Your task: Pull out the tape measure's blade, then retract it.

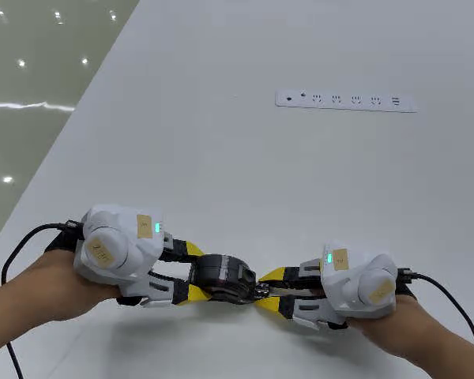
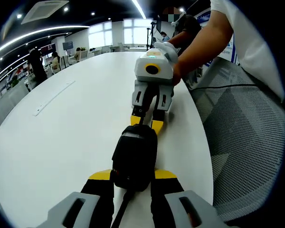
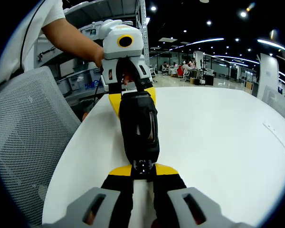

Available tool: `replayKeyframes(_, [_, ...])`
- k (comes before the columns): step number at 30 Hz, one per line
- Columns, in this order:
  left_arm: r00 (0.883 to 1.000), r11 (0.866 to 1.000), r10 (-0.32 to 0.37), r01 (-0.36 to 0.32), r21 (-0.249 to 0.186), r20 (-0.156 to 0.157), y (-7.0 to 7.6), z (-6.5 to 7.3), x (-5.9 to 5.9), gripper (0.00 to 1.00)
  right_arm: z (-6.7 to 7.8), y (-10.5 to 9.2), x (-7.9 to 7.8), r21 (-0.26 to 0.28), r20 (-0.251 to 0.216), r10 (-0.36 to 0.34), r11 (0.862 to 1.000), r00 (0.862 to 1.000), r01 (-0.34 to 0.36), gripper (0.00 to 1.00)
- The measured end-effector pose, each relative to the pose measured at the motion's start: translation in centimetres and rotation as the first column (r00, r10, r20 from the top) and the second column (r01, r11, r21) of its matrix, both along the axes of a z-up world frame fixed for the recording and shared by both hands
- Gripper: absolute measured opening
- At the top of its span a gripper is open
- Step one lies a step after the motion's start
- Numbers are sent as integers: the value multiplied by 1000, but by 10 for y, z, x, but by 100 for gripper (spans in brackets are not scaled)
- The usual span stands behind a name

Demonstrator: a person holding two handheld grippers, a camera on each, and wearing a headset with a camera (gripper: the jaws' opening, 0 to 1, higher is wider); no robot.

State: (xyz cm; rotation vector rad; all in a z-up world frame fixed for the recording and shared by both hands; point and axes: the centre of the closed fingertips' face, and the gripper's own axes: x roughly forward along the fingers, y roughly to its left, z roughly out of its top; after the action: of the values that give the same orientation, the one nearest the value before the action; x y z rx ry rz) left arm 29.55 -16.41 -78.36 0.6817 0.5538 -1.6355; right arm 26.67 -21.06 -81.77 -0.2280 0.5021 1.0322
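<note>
Two jobs: my left gripper is hugging the chunky black tape measure still; right gripper, at three o'clock, is pinching its silver hook.

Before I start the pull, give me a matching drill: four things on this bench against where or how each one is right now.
Things:
1. left tool
2. right tool
3. tape measure
4. power strip

States:
A. lies flat far up the white table, apart from the rest
B. shut on the black case
C. held between both tools
D. shut on the blade's hook end

Pairs: 1-B; 2-D; 3-C; 4-A
</note>
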Motion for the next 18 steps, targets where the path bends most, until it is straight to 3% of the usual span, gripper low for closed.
replayKeyframes(6, [1000,1000,-19,19,2,-3,1,0,0,26,0,0,-3,3,-11,-15,1000,1000,15,13])
replayKeyframes(18, [1000,1000,-18,18,13,-1,3,0,0,25,7,-13,-8,-21,18,-1,1000,1000,1,12])
